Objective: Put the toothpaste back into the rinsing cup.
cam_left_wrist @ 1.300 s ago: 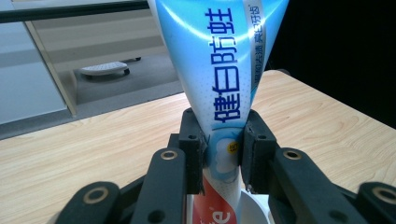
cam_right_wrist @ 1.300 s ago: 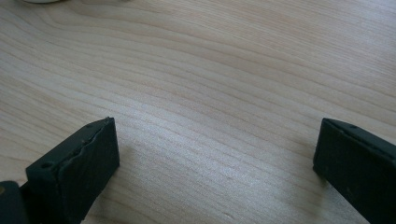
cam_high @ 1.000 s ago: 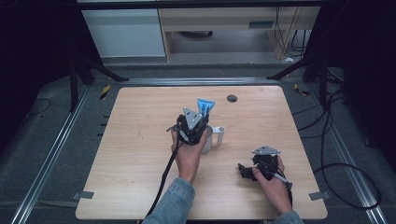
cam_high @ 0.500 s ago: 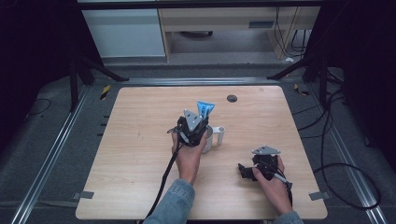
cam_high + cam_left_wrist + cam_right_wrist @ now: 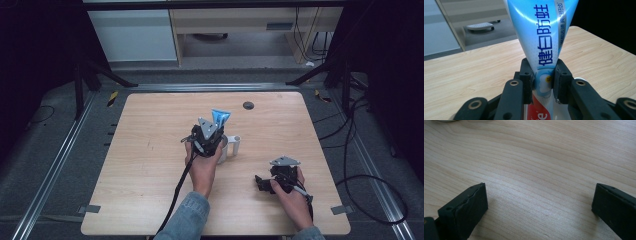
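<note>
Gripping the blue tube [image 5: 544,45] upright at mid-surface, beside a white cup [image 5: 231,146], the left claw [image 5: 543,83] seems set to stand it inside, while the right claw [image 5: 539,207] rests wide open at near right.

A light wooden table [image 5: 150,165] bears a white mug [image 5: 231,146] and a small dark disc [image 5: 248,105]

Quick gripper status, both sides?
Left gripper: shut on the toothpaste tube.
Right gripper: open, holding nothing, above the table.
</note>
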A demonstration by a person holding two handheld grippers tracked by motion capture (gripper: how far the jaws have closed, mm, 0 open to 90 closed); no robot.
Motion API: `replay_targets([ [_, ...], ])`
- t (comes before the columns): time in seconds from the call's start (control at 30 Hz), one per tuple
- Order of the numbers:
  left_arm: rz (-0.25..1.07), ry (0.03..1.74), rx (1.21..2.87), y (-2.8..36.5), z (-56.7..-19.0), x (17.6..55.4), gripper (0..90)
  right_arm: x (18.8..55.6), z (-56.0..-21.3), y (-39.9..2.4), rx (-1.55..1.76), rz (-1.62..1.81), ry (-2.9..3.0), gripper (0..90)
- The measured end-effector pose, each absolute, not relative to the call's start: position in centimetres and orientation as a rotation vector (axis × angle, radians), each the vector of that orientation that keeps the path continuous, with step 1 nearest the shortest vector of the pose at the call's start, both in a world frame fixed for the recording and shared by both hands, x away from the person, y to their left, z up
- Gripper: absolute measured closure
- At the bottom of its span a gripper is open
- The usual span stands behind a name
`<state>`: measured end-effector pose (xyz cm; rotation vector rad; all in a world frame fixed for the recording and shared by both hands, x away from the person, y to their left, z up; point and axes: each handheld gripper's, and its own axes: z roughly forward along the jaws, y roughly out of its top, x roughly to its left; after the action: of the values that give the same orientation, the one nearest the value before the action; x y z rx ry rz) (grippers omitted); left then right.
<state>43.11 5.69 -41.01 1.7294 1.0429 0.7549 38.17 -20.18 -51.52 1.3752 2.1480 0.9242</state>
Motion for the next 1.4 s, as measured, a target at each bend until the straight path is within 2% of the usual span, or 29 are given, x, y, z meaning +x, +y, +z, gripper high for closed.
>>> replay_targets([
  [1.4,0.725,1.077,1.784,5.11,-41.5,43.86,70.9,38.17,-51.52,-20.19,1.373,0.923,2.149,0.6],
])
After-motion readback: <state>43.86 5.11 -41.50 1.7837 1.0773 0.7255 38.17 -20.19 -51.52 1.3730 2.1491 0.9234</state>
